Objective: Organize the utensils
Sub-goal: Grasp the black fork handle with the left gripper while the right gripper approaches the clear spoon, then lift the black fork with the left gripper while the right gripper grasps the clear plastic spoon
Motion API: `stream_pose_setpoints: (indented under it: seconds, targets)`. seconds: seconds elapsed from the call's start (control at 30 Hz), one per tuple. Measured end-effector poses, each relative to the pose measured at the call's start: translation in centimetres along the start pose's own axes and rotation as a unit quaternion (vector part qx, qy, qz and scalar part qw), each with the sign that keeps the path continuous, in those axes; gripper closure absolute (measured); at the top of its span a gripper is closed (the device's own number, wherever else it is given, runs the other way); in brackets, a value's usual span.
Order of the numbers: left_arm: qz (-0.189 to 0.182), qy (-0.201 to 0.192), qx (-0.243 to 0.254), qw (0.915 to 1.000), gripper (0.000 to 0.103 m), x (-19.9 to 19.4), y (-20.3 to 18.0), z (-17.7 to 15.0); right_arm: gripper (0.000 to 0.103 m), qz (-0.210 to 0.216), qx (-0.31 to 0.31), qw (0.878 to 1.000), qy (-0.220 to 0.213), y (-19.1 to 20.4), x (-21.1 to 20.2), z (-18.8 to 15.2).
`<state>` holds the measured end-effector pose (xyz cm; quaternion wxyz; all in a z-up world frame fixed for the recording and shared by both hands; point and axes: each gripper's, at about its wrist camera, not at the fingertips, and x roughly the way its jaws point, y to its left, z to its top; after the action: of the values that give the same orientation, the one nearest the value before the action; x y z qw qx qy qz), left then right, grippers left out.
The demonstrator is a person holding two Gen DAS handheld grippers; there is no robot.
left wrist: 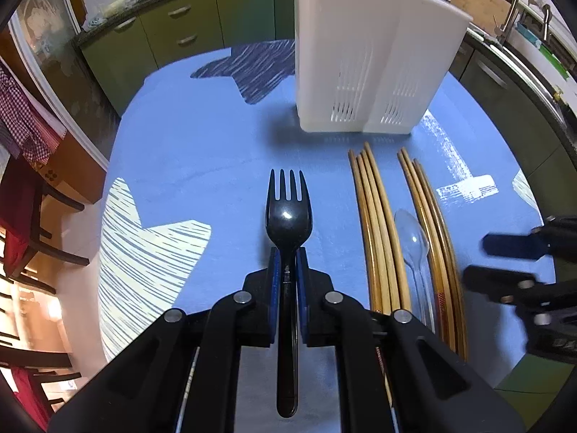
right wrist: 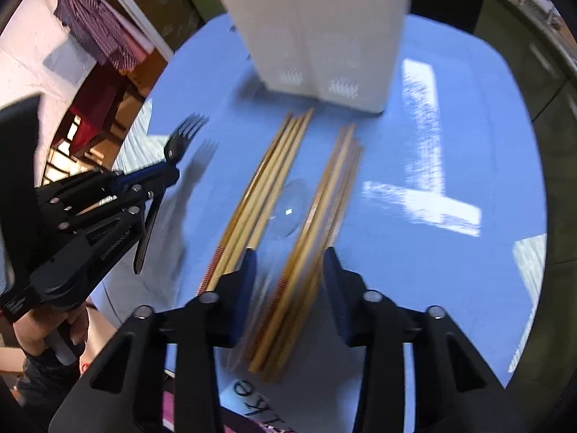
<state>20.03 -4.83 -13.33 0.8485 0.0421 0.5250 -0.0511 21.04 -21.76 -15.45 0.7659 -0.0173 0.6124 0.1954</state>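
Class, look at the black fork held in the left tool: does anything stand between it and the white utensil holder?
Nothing visible does. Bare blue tablecloth lies between the black fork and the white utensil holder; the chopsticks lie off to the side.

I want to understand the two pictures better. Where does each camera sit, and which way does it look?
Left wrist: on the left tool, looking down along its fingers at the black fork it grips; the right tool shows at the edge.
Right wrist: on the right tool, looking down over chopsticks; a hand shows.
Both show the white holder and clear spoon.
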Motion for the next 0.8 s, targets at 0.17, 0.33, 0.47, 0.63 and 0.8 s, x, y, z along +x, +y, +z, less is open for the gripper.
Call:
stream_pose_setpoints:
  seconds: [0.17,0.33,0.47,0.63,0.8]
  targets:
    - [-0.002,-0.010,0.003,0.9999,0.094,-0.7,0.2,-0.1,0.080,-0.016,0.000,0.999,0.027,1.0,1.6,0.3]
    - [-0.003,-0.017,0.005,0.9998,0.094,-1.1,0.4,-0.4,0.087,-0.023,0.008,0.999,0.046,1.1,3.2,0.4]
    - [-0.004,-0.021,0.006,0.9997,0.094,-1.4,0.5,-0.4,0.087,-0.035,0.016,0.998,0.052,1.0,4.0,0.6]
    - [-0.007,-0.025,0.007,0.9996,0.094,-1.6,0.6,-0.4,0.087,-0.038,0.033,0.997,0.063,0.7,4.5,0.9]
    - [-0.009,-0.029,0.006,0.9995,0.094,-1.9,0.7,-0.4,0.087,-0.071,0.022,0.996,0.053,1.7,4.5,0.7]
